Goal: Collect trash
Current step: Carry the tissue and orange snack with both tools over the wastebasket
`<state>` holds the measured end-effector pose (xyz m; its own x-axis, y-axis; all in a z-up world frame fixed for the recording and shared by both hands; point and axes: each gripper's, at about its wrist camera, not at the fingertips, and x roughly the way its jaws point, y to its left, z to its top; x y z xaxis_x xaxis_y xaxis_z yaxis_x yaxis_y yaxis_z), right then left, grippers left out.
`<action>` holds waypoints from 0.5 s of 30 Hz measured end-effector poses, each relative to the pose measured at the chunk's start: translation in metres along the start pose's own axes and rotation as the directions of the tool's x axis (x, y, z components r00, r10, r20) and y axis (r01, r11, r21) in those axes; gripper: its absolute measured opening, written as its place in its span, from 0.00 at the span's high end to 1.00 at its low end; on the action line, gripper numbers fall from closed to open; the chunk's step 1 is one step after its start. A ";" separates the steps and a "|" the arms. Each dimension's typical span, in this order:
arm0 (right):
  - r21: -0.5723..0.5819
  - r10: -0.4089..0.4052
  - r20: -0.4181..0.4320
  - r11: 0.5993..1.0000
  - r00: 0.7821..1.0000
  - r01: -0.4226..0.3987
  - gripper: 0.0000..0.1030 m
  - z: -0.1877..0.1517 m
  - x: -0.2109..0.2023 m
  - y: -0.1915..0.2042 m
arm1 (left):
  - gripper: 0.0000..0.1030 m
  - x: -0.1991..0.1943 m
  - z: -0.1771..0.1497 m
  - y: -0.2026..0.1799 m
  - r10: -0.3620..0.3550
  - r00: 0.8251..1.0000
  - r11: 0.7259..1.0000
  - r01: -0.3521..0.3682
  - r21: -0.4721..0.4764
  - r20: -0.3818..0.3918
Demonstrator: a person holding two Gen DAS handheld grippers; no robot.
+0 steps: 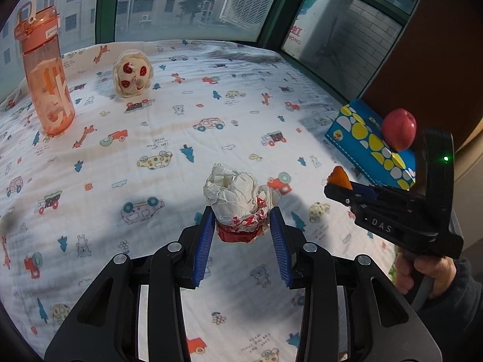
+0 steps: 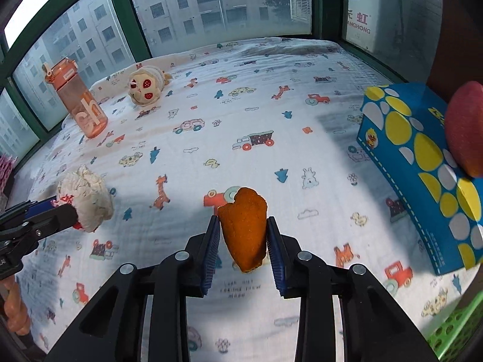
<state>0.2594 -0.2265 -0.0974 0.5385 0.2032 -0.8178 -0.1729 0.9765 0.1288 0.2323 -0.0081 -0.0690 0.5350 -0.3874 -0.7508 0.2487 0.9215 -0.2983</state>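
At far left, a translucent orange plastic water bottle with white lettering [image 1: 45, 72] was seen standing upright on the white cotton sheet printed with cartoon cars, trees and giraffes [image 1: 241, 90], close to the green-framed window [image 1: 105, 6]. Just right of it, a cream plush toy with red patches [image 1: 132, 74] was seen lying on the sheet, apart from the bottle.

In the left wrist view, the left gripper [image 1: 243, 220] was found closed on a crumpled white paper ball with a red printed base [image 1: 235, 199]; both blue ribbed pads [image 1: 205, 241] were pressed against its lower red part, at a narrow-to-medium opening. The ball was held above the sheet, with its shadow visible below. The same ball [image 2: 86, 199] was seen at the left edge of the right wrist view, clamped in black fingers.

In the right wrist view, the right gripper [image 2: 243, 235] was found clamped on an orange-brown crumbly food scrap with a bite-like notch [image 2: 244, 229]; the 2 pads touched its sides, and the scrap was held off the sheet. The scrap's tip [image 1: 339, 176] also showed in the left wrist view, and the person's hand [image 1: 428, 271] was seen gripping the handle below.

At far right, a blue cardboard box with yellow and white dots [image 2: 422, 163] was seen resting on the sheet, with a red apple [image 2: 466, 129] on top of it. A green perforated plastic basket [image 2: 455, 328] was partly visible at the bottom right corner.
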 end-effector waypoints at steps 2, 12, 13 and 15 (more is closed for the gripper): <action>0.015 0.018 0.014 1.000 1.000 -0.018 0.70 -0.011 -0.019 0.000 | 0.64 -0.005 -0.005 -0.010 -0.011 1.000 1.000 0.011 0.011 0.002; 0.093 -0.010 0.057 0.996 0.998 0.005 0.70 -0.075 -0.094 -0.017 | 0.64 -0.024 -0.034 -0.071 -0.079 0.997 0.993 0.079 0.089 0.001; 0.102 -0.019 0.064 0.995 0.998 0.012 0.70 -0.081 -0.101 -0.021 | 0.64 -0.026 -0.036 -0.078 -0.087 0.996 0.992 0.086 0.097 0.000; 0.127 -0.028 0.071 0.992 0.997 0.018 0.70 -0.092 -0.114 -0.029 | 0.64 -0.027 -0.040 -0.090 -0.102 0.995 0.989 0.102 0.111 -0.004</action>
<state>0.1271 -0.2844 -0.0595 0.6002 0.1808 -0.7792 -0.0569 0.9813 0.1839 0.1635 -0.0795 -0.0455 0.5037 -0.4795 -0.7186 0.3899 0.8685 -0.3061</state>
